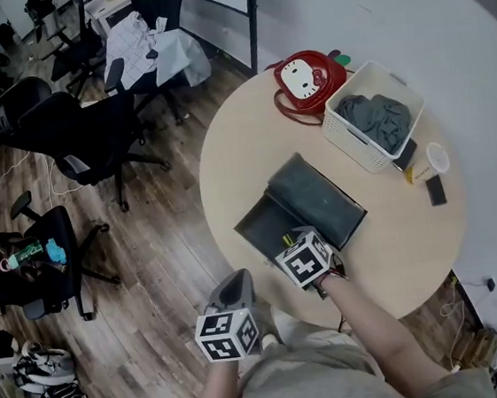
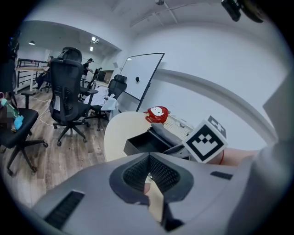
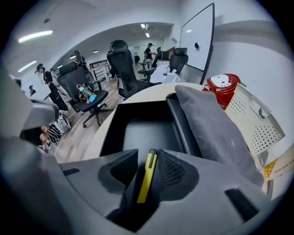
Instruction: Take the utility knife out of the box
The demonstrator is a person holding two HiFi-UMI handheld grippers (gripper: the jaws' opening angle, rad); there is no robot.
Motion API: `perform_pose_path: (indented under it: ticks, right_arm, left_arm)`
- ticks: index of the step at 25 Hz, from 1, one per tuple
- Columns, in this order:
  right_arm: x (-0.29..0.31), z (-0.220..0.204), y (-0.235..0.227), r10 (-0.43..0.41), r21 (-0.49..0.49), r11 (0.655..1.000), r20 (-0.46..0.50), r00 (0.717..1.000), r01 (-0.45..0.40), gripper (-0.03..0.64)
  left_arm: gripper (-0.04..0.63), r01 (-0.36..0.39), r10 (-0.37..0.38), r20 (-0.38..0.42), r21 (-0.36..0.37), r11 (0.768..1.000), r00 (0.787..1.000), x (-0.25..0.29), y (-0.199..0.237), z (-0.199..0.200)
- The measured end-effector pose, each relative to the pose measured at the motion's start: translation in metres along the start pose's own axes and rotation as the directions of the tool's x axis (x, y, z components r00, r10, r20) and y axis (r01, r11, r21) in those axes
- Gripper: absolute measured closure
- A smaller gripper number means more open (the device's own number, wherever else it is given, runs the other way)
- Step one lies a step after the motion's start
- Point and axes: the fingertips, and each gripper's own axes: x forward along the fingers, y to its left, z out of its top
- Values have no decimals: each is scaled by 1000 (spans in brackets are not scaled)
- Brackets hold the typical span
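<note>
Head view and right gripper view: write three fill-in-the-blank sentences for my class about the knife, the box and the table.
1. Between the jaws of the right tool stands a thin ____ utility knife.
2. The table that bears the black box is ____ in shape.
3. Beside the white basket lies a ____ bag with a cat face.

Missing words: yellow; round; red.

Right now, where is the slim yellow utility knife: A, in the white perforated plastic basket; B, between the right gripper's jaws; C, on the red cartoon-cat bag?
B: the right gripper view shows the slim yellow utility knife between the parted jaws of the right gripper, with the open black box beyond it.
</note>
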Motion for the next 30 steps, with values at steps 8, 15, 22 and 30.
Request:
perform_pose_path:
  ticks: [8,15,22,30]
  right_arm:
    - [24,-13,-3,-51,12,999,-131,990,53,518]
    - [24,-13,-5,-77,-4,997,-116,990,77,558]
    - [18,-12,-8,-79,-34,996,-68,995,77,561]
    - [-12,3,-2,-106,-21,994,29,994,107,561]
  left_arm:
    - [594,-7,7,-1,-15,1000,1000,7,6,3]
    - [593,-20,20,1,-31,999,1000,6,9,2]
    - [592,-27,27,8,-26,999,1000,2,7,2]
    - [592,-25,25,30,-12,1000,999,-17,4,2]
